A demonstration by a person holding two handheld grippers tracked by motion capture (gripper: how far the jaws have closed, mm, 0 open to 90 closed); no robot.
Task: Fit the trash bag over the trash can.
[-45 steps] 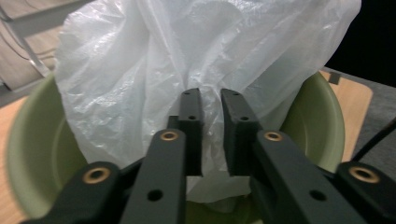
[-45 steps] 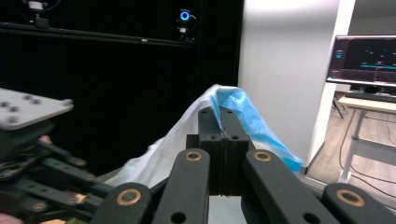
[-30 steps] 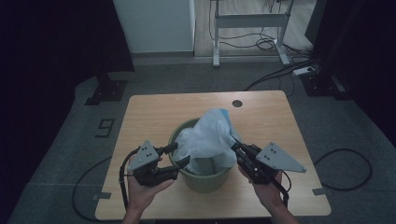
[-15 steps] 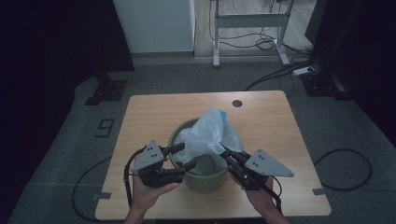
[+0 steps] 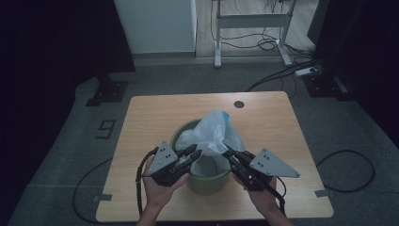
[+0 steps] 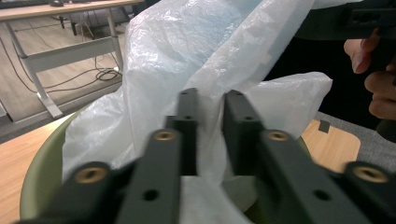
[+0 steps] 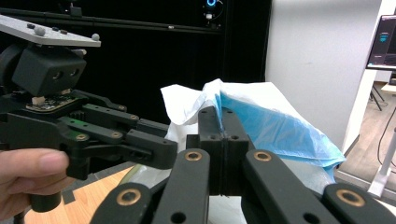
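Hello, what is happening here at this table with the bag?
A person holds a gripper in each hand and works a thin plastic bag at a green bin on the wooden table. The left gripper has bag film between its jaws, which stand slightly apart. The right gripper is shut on the bag's edge. The bag stands bunched above the bin, not fitted over its rim.

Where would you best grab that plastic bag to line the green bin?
Grip the plastic bag at its loose top edge, one side each, coming from the person's side above the green bin. The film stands up there in thin folds, as the left gripper and right gripper show.
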